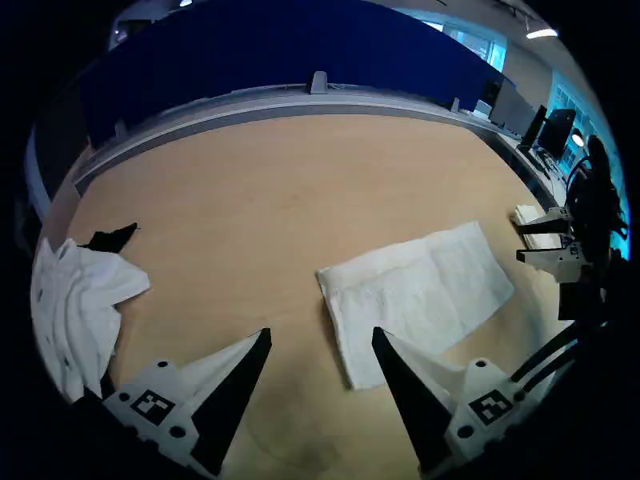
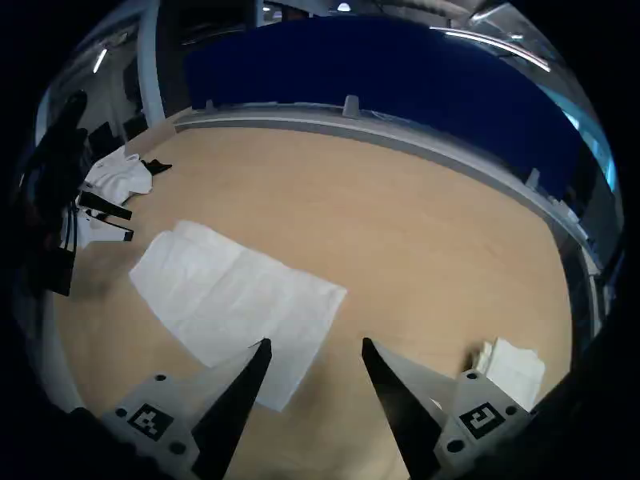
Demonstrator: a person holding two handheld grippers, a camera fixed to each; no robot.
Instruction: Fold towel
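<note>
- We have the left gripper (image 1: 320,332) spread wide, gripping nothing.
- Our right gripper (image 2: 316,342) is spread as well.
- We see the towel (image 1: 416,292) lying flat on the table (image 1: 264,200).

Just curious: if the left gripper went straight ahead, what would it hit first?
Likely the light wooden tabletop, right at the edge of the flat white towel; depth is hard to judge.

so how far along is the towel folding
Done: a folded stack sits near the edge of the table. In hand: one towel lies flat with a crease across it, seemingly partly folded; the left claw and right claw are both open, holding nothing. Left: finishing this towel, plus the crumpled pile.
</note>
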